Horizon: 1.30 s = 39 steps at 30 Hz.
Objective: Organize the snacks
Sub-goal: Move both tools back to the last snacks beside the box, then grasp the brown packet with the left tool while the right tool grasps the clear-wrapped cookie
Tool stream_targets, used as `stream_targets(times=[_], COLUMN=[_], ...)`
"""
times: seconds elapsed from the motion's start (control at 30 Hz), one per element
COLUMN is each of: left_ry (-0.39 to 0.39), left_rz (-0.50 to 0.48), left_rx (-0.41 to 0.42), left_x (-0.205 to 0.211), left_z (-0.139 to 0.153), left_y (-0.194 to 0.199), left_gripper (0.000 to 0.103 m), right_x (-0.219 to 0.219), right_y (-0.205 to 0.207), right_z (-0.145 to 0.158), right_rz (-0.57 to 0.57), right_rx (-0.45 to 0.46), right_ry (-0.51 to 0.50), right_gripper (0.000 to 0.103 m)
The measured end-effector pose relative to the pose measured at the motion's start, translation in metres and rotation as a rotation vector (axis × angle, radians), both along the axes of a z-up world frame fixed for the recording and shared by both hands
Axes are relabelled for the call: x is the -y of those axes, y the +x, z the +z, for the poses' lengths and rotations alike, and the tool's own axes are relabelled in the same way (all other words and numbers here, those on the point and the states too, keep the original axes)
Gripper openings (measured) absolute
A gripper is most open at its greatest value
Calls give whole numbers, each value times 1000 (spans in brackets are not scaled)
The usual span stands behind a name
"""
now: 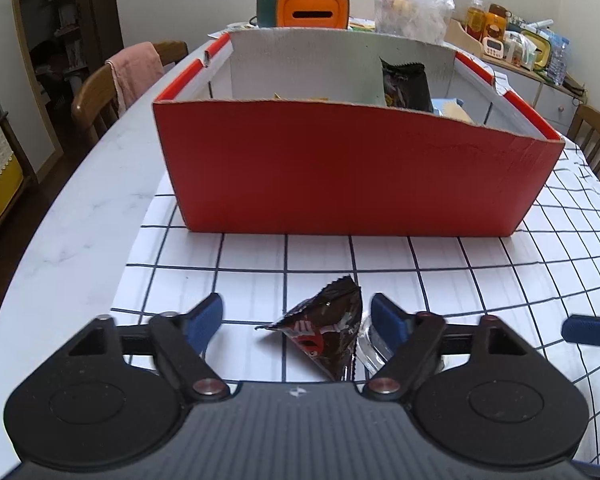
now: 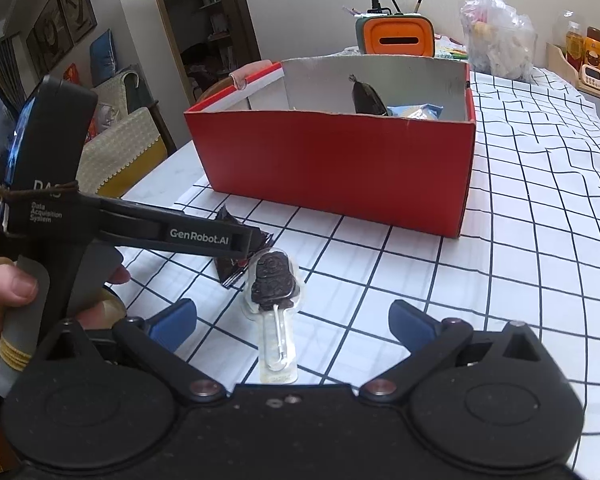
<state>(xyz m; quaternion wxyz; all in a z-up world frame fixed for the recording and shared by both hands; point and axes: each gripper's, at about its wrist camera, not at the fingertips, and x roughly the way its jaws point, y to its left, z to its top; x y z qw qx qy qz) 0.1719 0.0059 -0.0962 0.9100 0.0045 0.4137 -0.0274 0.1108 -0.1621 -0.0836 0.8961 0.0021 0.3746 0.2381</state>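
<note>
A small dark-brown foil candy packet with red print (image 1: 327,330) lies crumpled on the white, black-gridded tablecloth (image 1: 440,264), in front of the red cardboard box (image 1: 352,172); it sits between the blue pads of the left gripper (image 1: 296,316), whose jaws stand apart around it, the pad on the right of the view just beside the packet's edge, the other clear of it. Just beside the packet lies a chocolate figure lollipop in a clear plastic blister (image 2: 274,292), between the spread, empty jaws of the right gripper (image 2: 292,318). The packet looks light, soft and slick, likely to buckle or slip; a pinch across its raised middle fold seems safest. The lollipop appears stiff but brittle; its blister's flat lower stem end looks the better hold. The box already holds a dark pouch (image 1: 406,84).
</note>
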Motion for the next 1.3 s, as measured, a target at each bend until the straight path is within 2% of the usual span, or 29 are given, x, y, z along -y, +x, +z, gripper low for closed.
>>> stream_targets(times=[0.03, 0.17, 0.23, 0.33, 0.6, 0.8, 0.97, 1.3], left_ry=[1, -32, -47, -73, -180, -229, -238, -229], left_rz=[-4, -8, -8, -3, 22, 34, 33, 38], left_rx=[-6, -18, -28, -32, -11, -1, 3, 11], left_x=[1, -2, -3, -8, -28, -40, -41, -40], left_z=[-1, -3, -4, -5, 2, 5, 5, 6], left_y=[1, 2, 3, 3, -5, -9, -10, -13], left_gripper=[65, 53, 40, 35, 28, 26, 24, 20], right_x=[-1, -10, -16, -28, -55, -62, -67, -56], right_y=[2, 11, 14, 18, 31, 38, 34, 32], right_z=[-1, -2, -2, -4, -18, -28, -27, -22], right_rz=[0, 13, 26, 53, 91, 99, 127, 77], right_rx=[-2, -6, -7, -1, 3, -9, 12, 30], right_ry=[-9, -56, -84, -122, -224, -247, -241, -201], right_gripper=[102, 99, 98, 94, 80, 66, 45, 45])
